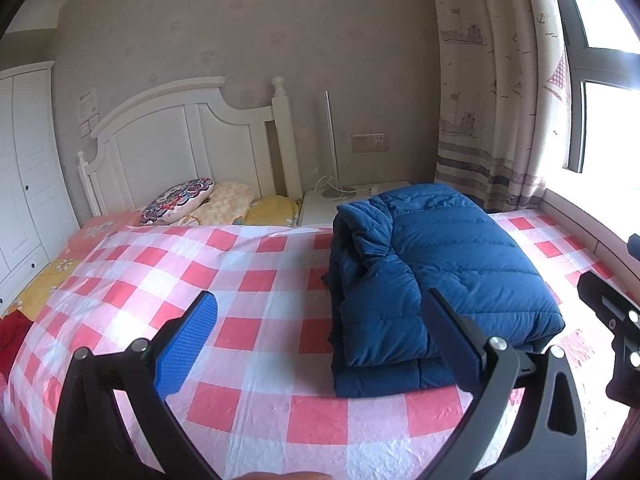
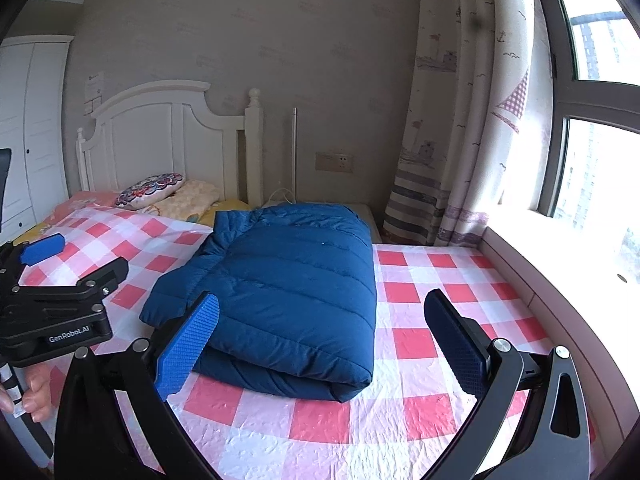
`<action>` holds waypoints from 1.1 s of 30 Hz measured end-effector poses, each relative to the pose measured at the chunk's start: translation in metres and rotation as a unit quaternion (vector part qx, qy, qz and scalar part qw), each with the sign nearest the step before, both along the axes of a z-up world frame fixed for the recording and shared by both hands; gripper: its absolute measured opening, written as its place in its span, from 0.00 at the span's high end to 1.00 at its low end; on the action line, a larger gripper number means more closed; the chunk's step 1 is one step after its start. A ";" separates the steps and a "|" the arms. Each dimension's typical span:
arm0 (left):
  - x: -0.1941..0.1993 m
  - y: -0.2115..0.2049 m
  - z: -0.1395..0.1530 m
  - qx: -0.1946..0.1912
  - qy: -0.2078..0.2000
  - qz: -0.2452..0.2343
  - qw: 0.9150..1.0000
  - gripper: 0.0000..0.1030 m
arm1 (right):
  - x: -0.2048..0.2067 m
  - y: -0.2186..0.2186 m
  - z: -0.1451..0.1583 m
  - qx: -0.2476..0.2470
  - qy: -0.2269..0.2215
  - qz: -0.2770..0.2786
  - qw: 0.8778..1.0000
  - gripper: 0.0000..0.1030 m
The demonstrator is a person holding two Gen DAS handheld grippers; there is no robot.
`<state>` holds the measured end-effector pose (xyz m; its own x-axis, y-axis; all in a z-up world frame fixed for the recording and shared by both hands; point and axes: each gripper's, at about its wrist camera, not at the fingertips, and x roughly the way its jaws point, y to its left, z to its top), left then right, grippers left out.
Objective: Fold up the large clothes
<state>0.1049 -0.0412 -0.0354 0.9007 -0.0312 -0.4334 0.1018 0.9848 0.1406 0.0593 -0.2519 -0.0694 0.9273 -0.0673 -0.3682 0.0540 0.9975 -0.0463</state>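
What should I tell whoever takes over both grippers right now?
Left gripper: open, empty, held above the checked bedspread, just left of the jacket.
Right gripper: open, empty, held over the near edge of the jacket.
Blue padded jacket: lies folded in a layered rectangular bundle on the bedspread, toward the window side; neither gripper touches it.
Done: the fold looks complete. The far-left end, near the pillows, is bunched and less tidy.
Left: perhaps smooth that bunched end; otherwise nothing obvious.
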 end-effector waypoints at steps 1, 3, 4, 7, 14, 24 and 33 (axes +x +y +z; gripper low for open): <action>0.000 0.000 0.000 0.000 0.000 0.000 1.000 0.02 | 0.000 0.000 0.000 0.000 0.001 -0.001 1.000 0.04; 0.000 0.001 0.000 0.000 0.000 0.000 1.000 0.02 | 0.001 -0.001 -0.001 0.000 0.001 -0.001 1.000 0.04; 0.001 0.001 0.000 0.001 0.000 0.000 1.000 0.02 | 0.001 -0.001 -0.001 -0.001 0.001 -0.001 1.000 0.04; 0.001 0.001 0.000 0.001 0.001 0.000 1.000 0.02 | 0.001 -0.001 -0.001 -0.001 0.002 -0.001 1.000 0.04; 0.003 0.004 -0.002 -0.001 0.002 0.006 1.000 0.02 | 0.005 -0.002 -0.004 -0.002 0.007 -0.003 1.000 0.04; 0.009 0.005 -0.004 0.000 0.002 0.008 1.000 0.02 | 0.006 -0.004 -0.004 -0.003 0.000 -0.003 1.000 0.04; 0.016 0.007 -0.008 -0.001 0.006 0.006 1.000 0.02 | 0.017 -0.004 -0.009 -0.005 0.010 -0.001 1.000 0.04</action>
